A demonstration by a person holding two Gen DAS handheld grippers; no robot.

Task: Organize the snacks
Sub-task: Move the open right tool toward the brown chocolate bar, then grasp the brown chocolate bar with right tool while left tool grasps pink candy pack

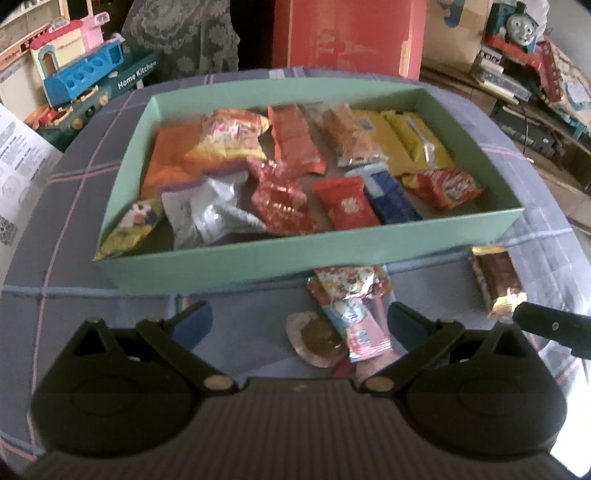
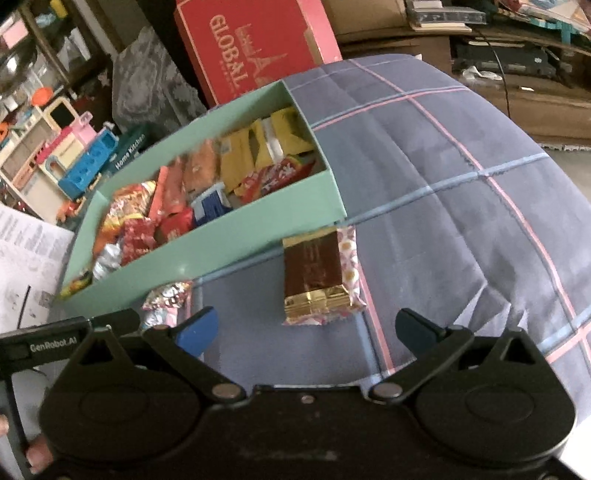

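Observation:
A shallow mint-green box (image 1: 229,258) on the plaid cloth holds several snack packets; it also shows in the right wrist view (image 2: 207,254). In front of it lie a floral packet (image 1: 351,282), a pink packet (image 1: 356,325) and a round brown snack (image 1: 317,341). A brown-and-gold bar (image 1: 496,280) lies to the right, on a pink wrapper (image 2: 349,266) in the right wrist view (image 2: 312,269). My left gripper (image 1: 299,321) is open and empty, just before the pink packet. My right gripper (image 2: 306,328) is open and empty, just short of the bar.
A red carton (image 2: 255,48) stands behind the box. Toy kitchen sets (image 1: 85,74) and a toy train (image 1: 517,26) crowd the back. A printed paper sheet (image 1: 18,166) lies at the left. The blue plaid cloth (image 2: 461,184) stretches to the right.

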